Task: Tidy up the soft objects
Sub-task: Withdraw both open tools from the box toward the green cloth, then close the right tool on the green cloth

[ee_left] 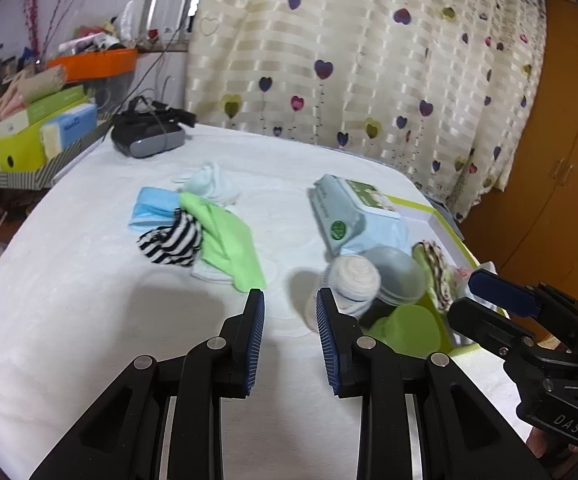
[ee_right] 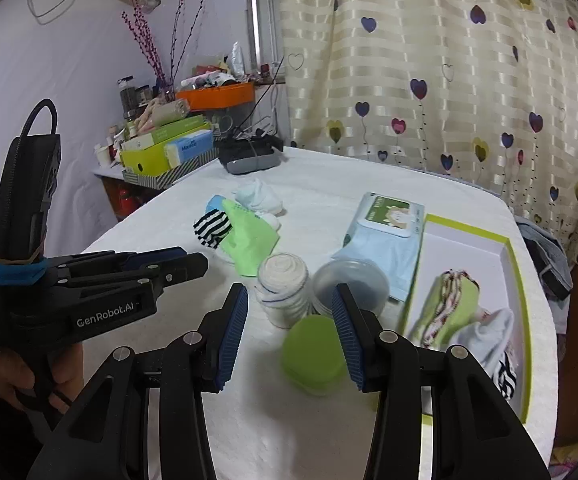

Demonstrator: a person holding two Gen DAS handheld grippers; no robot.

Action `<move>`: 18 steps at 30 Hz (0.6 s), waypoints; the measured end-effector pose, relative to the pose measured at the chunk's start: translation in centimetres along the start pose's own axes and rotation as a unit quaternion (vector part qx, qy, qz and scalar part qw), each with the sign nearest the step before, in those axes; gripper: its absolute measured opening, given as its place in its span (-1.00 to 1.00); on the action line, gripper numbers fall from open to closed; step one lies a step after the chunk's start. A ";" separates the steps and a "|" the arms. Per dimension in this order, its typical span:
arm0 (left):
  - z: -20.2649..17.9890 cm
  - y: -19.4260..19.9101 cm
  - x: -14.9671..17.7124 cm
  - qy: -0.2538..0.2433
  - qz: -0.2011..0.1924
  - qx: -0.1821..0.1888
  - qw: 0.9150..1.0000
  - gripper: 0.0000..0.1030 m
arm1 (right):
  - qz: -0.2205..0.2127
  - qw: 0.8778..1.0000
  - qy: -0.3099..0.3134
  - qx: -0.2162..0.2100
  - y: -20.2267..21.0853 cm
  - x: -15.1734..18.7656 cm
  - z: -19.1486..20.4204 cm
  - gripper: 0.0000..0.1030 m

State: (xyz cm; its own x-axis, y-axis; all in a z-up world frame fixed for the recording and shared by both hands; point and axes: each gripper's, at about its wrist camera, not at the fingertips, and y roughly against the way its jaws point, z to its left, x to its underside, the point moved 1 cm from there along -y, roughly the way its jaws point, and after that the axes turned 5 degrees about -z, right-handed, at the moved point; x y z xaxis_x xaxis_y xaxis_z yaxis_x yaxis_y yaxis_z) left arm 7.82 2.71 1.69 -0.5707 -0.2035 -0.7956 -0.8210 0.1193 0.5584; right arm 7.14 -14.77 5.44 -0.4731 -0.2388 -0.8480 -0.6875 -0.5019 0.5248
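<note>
Your left gripper [ee_left: 290, 304] sits at the bottom centre of the left wrist view, jaws apart with nothing between them, only the white bedspread [ee_left: 89, 300] showing in the gap. Just right of its right finger stands a rolled white sock [ee_left: 355, 278], touching a grey-lidded jar [ee_left: 399, 276] and, lower, a green lid [ee_left: 413, 326]. Your right gripper [ee_right: 290, 306] fills the bottom of the right wrist view, jaws also apart and empty; the green lid lies between the fingertips but lower on the cloth, and whether the right pad touches it you cannot tell from here. Further up the frame, left of centre, lies the loose pile: a striped black-and-white sock [ee_left: 171, 240], a green cloth [ee_left: 229, 248], a blue cloth [ee_left: 155, 208] and pale white socks [ee_left: 213, 182]. Right of centre rests a pack of wet wipes [ee_right: 387, 232], and at the right edge a white box with a green rim [ee_right: 517, 280] holds folded green and patterned pieces [ee_right: 449, 304] beside a white sock [ee_right: 489, 336]. A dark headset [ee_left: 147, 136] sits at the upper left.
</note>
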 end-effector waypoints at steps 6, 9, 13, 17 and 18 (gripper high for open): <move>2.2 -0.4 -0.2 0.022 -0.001 -0.008 1.000 -0.40 | 0.009 1.000 0.006 -0.004 -1.4 -0.5 1.0 -0.13; 3.3 -0.7 -0.3 0.031 0.000 -0.015 0.999 -0.40 | 0.011 1.000 0.011 -0.009 -2.3 -0.9 1.5 -0.13; 4.9 -0.8 -0.3 0.045 0.001 -0.024 0.999 -0.40 | 0.017 1.000 0.020 -0.017 -3.4 -1.4 2.3 -0.13; 6.2 -0.9 -0.4 0.055 -0.002 -0.031 0.998 -0.39 | 0.023 0.999 0.025 -0.020 -4.7 -2.1 3.2 -0.13; 6.6 -0.9 -0.4 0.058 -0.002 -0.033 0.998 -0.39 | 0.024 0.999 0.028 -0.022 -5.0 -2.3 3.4 -0.13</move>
State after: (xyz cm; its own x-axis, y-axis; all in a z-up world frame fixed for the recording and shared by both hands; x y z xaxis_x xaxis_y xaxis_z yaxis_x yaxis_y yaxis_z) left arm 8.66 9.09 -0.02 -0.5585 -0.3150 -0.7674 -0.8180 0.0553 0.5726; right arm 9.79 -8.83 5.02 -0.4722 -0.3092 -0.8255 -0.6393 -0.5246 0.5622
